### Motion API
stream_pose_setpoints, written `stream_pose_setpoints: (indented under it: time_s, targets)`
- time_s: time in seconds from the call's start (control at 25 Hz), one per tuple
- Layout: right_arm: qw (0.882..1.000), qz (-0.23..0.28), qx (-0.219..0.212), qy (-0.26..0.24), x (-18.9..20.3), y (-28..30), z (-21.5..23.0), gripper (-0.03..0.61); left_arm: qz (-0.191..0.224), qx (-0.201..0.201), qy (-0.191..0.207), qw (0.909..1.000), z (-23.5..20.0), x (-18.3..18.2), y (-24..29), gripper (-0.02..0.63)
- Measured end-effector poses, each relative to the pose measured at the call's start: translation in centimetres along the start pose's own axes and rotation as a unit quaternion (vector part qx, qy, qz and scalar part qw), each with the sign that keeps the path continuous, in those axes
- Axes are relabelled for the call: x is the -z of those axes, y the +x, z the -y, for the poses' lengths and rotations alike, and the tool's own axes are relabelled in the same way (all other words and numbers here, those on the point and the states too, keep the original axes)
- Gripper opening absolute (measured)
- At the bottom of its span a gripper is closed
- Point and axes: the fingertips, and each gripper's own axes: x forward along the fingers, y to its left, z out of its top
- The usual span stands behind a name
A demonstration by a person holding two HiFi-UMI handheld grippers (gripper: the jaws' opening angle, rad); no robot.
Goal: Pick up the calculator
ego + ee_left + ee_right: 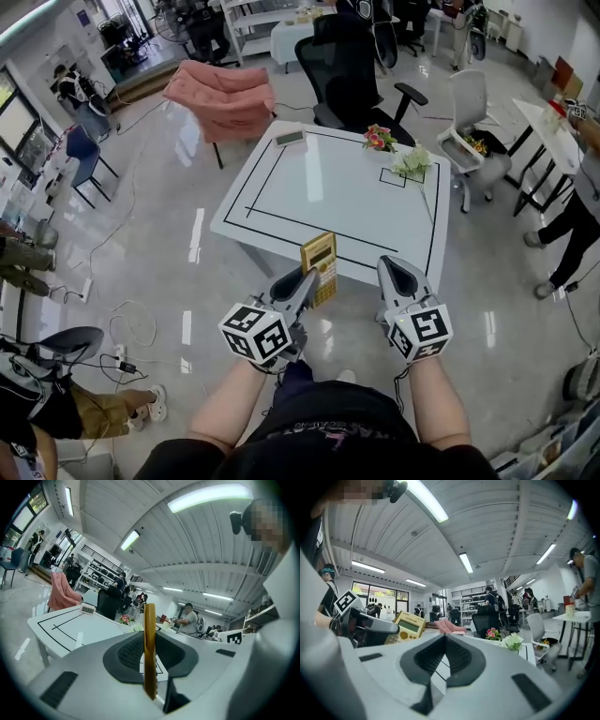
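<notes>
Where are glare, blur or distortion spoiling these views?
Head view: light glares in streaks on the table and floor, calculator sharp. Left gripper view: strong fisheye, dark corners, calculator seen edge-on. Right gripper view: same fisheye, bright ceiling tubes, background sharp.

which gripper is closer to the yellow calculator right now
Left. The left gripper is clamped on the calculator, holding it upright between its jaws. The right gripper is shut and empty, off to the calculator's right, not touching it.
</notes>
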Motion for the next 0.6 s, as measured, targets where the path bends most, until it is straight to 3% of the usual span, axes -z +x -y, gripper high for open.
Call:
stream_pose_setpoints:
  time_s: [0.32,0.6]
  targets:
    - [0.999,0.008,-0.044,-0.005,0.2,-2.4,-2.1,0.002,0.015,-0.032,0.009,0.9993,2.7,1.5,-3.4,0.074]
    - [0.998,0.015,-0.053,-0.002,0.0,-3.4,-3.1,0.002,0.015,-0.037,0.009,0.9992,3.7,1.8,-4.8,0.074]
